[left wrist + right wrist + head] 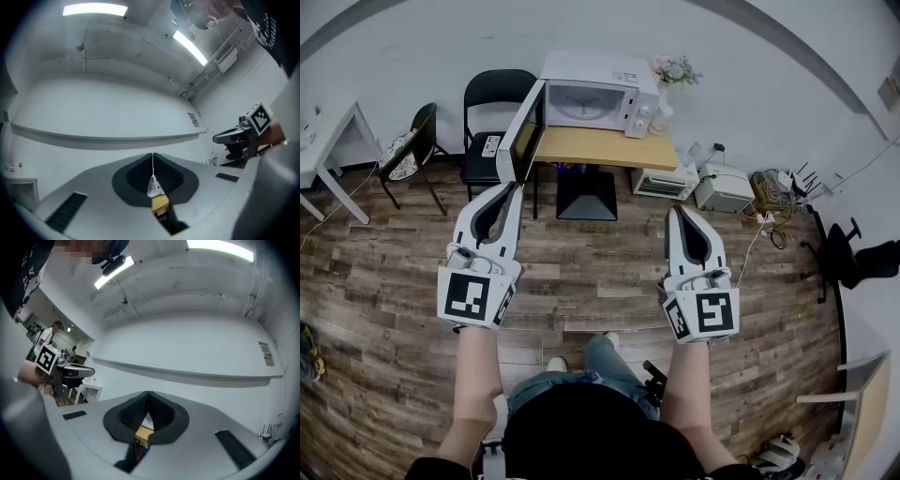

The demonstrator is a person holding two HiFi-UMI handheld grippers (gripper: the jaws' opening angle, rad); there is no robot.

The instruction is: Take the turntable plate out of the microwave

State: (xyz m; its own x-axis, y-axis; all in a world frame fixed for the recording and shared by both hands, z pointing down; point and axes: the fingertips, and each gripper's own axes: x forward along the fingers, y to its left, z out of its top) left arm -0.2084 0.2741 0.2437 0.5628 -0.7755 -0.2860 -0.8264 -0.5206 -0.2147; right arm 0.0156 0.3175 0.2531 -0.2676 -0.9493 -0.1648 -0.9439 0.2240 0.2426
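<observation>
Judging from how things lie, the task is being counted as barely begun. The microwave is being carried by a small wooden tabletop against the far wall. Its door is being shown swung wide open to the left, so the opening step is being taken as done. The turntable plate is being seen as a pale round disc lying flat inside the cavity, with nothing touching it. The left gripper and the right gripper are being held side by side above the wooden floor, aimed roughly at the microwave but well apart from it. In the left gripper view the fingers are being shown pressed together on nothing, and in the right gripper view the fingers are likewise being shown pressed together and empty. Nearly everything is being left to do: closing in on the cavity, spreading the fingers, pinching the plate's rim, lifting it free and drawing it out through the doorway.
</observation>
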